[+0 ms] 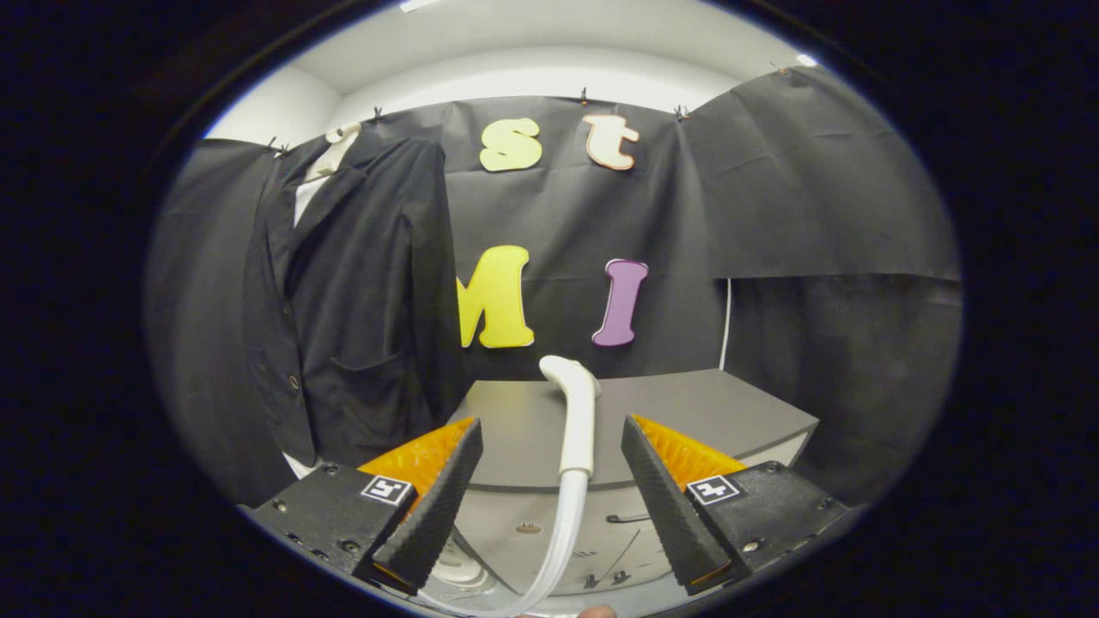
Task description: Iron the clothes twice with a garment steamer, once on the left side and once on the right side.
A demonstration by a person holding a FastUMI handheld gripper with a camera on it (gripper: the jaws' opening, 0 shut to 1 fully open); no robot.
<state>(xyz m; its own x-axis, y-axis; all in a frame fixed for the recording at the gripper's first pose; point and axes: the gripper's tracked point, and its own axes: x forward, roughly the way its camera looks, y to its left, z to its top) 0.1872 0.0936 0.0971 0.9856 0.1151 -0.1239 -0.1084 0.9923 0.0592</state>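
Gripper [549,481] fingers spread wide, clamped on nothing. Steamer head [577,412] upright between fingers, touching neither; smooth pale plastic, curved nozzle top, tapering into glossy pale hose [554,549] that bends down and away below. Behind it, grey box-like unit [687,412], matte flat top, pale front panel with small markings too small to read. Dark jacket [352,300] hangs on wall beyond left finger, soft cloth, lapels, buttons, patch pocket; pale collar at neck. Square black-and-white marker tags on both finger bases.
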